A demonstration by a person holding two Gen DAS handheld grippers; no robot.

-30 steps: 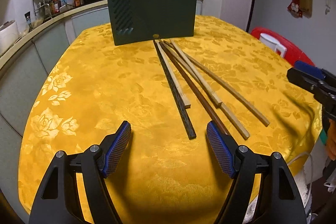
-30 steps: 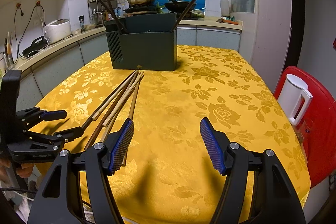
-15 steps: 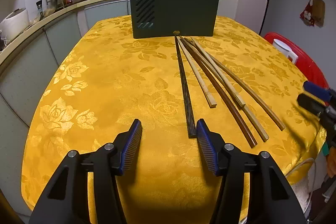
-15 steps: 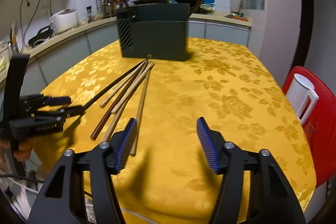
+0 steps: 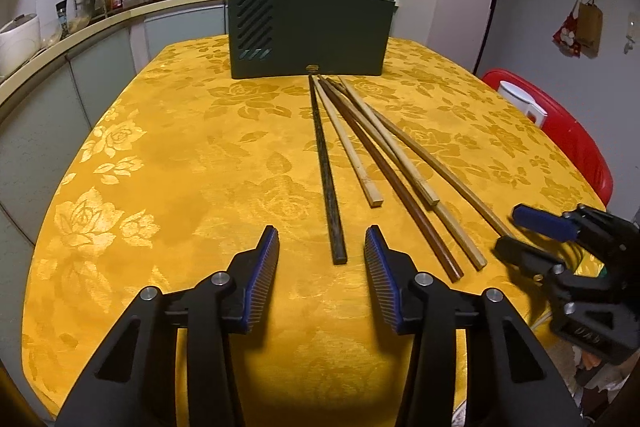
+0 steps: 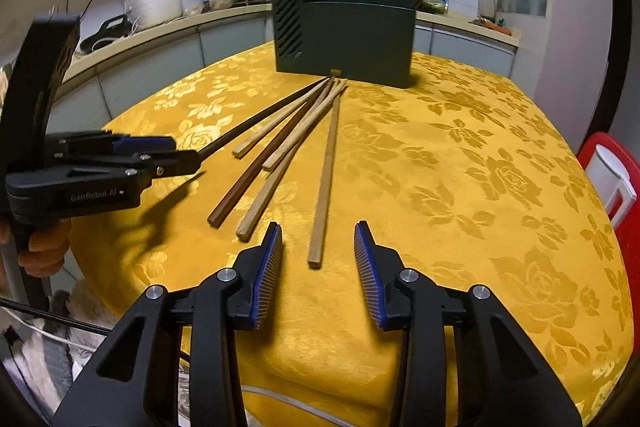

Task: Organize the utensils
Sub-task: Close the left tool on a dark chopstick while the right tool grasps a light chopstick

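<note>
Chopsticks (image 5: 352, 147) lie fanned on the worktop (image 5: 160, 187) before the holder (image 5: 308, 27). I have just been narrowing both grippers: the left gripper (image 5: 322, 263) now brackets the black stick's (image 5: 326, 167) end, the right gripper (image 6: 318, 259) the outermost pale one (image 6: 326, 167), neither pinched yet, so I judge two pickups are about to start.

Two black hand-held grippers

Left gripper (image 5: 321, 249) and right gripper (image 6: 318, 245): black plastic frames, ridged blue finger pads (image 5: 264, 283), silver screws; "GenRobot.AI" lettering marks one body.
</note>
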